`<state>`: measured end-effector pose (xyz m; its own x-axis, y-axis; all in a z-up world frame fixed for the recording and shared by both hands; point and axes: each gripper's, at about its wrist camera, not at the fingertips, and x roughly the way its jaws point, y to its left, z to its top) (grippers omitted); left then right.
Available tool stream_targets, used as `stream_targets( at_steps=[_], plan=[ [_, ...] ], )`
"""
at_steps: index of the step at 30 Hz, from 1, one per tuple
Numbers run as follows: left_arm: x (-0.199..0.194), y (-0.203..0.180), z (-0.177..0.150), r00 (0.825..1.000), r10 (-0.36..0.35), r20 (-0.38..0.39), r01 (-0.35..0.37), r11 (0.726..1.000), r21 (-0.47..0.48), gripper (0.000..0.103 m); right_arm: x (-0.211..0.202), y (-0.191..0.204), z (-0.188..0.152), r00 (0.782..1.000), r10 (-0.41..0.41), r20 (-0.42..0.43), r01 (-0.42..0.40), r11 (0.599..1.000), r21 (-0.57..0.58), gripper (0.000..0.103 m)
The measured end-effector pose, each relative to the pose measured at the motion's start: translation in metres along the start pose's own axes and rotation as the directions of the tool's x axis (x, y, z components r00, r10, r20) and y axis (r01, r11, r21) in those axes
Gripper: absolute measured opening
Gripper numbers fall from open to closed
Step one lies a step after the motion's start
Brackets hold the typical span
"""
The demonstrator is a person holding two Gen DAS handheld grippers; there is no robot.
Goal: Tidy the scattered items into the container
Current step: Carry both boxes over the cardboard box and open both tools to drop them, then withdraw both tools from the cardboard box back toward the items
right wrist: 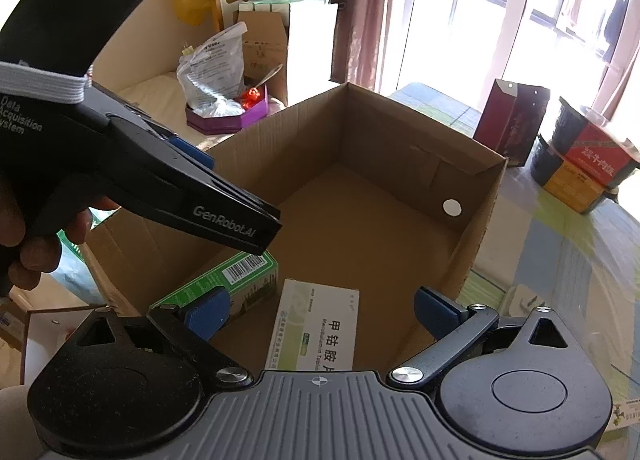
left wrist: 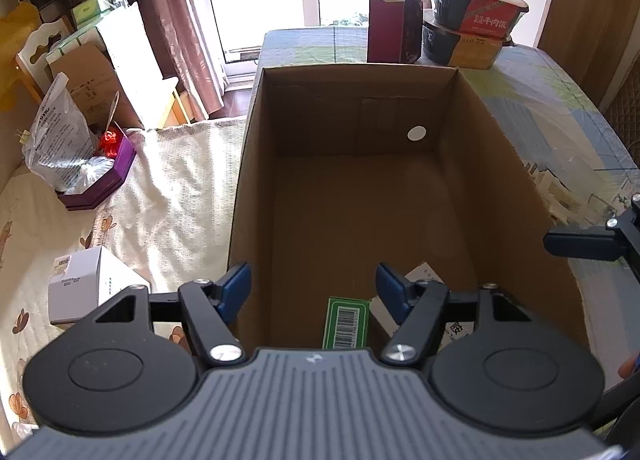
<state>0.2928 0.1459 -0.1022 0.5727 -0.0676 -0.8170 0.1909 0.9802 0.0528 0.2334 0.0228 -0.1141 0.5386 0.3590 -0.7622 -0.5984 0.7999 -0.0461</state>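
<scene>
Left wrist view: at far left, a white carton on the floral cloth, outside the cardboard box. Left gripper over the box's near end, fingers spread wide, nothing between them. Below, on the box floor, a green box showing its barcode, then a white medicine box just beside it to the right. Right wrist view: left gripper body held by a hand above the green box; right gripper agape and empty over the white medicine box.
</scene>
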Motion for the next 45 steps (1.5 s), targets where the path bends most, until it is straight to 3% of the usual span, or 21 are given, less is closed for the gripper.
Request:
stream_targets(
  at_steps=[26,45],
  plan=[
    [-0.073,-0.017,-0.022,1.000,0.025,-0.003,-0.025,1.000,-0.010,0.082,-0.062,0.001,-0.018,1.000,0.001,-0.017,0.000,0.998,0.063,0.103],
    [-0.140,-0.036,-0.050,0.999,0.049,0.024,-0.049,0.999,-0.022,0.087,-0.118,0.013,-0.041,1.000,0.015,-0.005,-0.015,0.998,0.059,0.103]
  ],
)
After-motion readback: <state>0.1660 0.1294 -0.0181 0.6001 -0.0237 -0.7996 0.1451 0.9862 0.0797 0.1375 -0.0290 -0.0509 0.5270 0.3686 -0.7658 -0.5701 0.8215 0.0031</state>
